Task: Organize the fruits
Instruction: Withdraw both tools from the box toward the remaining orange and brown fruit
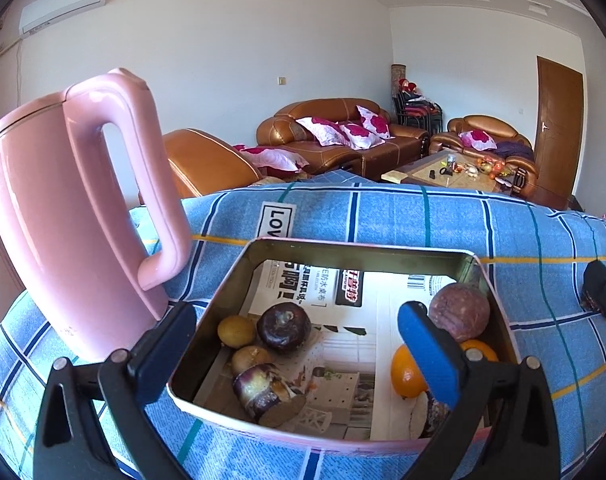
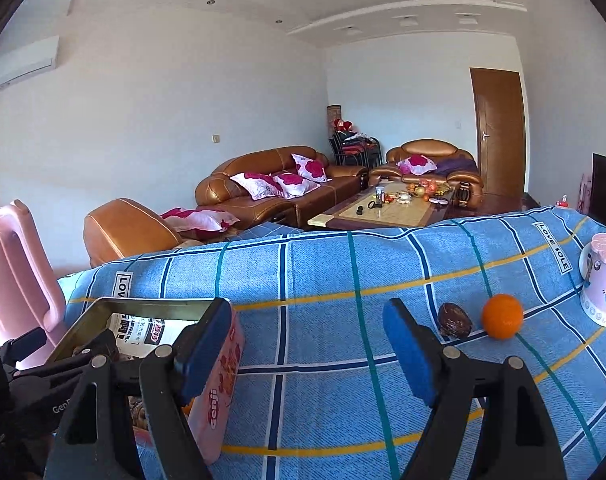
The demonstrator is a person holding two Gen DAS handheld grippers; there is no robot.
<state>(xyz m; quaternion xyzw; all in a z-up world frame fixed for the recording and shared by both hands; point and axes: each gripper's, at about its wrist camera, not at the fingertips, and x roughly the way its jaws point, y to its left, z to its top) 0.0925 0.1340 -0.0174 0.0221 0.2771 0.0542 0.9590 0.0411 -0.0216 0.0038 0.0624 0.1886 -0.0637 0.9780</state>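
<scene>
A pink tin box (image 1: 207,312) lined with printed paper holds several fruits: a dark purple mangosteen (image 1: 283,327), two small brown-green fruits (image 1: 236,331), a cut purple fruit (image 1: 267,394), a reddish passion fruit (image 1: 459,311) and an orange (image 1: 406,376). My left gripper (image 1: 299,344) stands open over the box, one finger outside its left wall, the other inside near the orange, holding nothing. In the right wrist view the same box (image 2: 219,380) is at the left. My right gripper (image 2: 309,350) is open and empty over the cloth. Beyond it lie an orange (image 2: 502,316) and a dark brown fruit (image 2: 455,320).
A pink kettle (image 1: 63,216) stands close to the left of the box. A pink cartoon cup (image 2: 603,280) stands at the right edge of the blue checked tablecloth (image 2: 323,280). Brown sofas (image 2: 271,188) and a coffee table (image 2: 387,208) lie beyond the table.
</scene>
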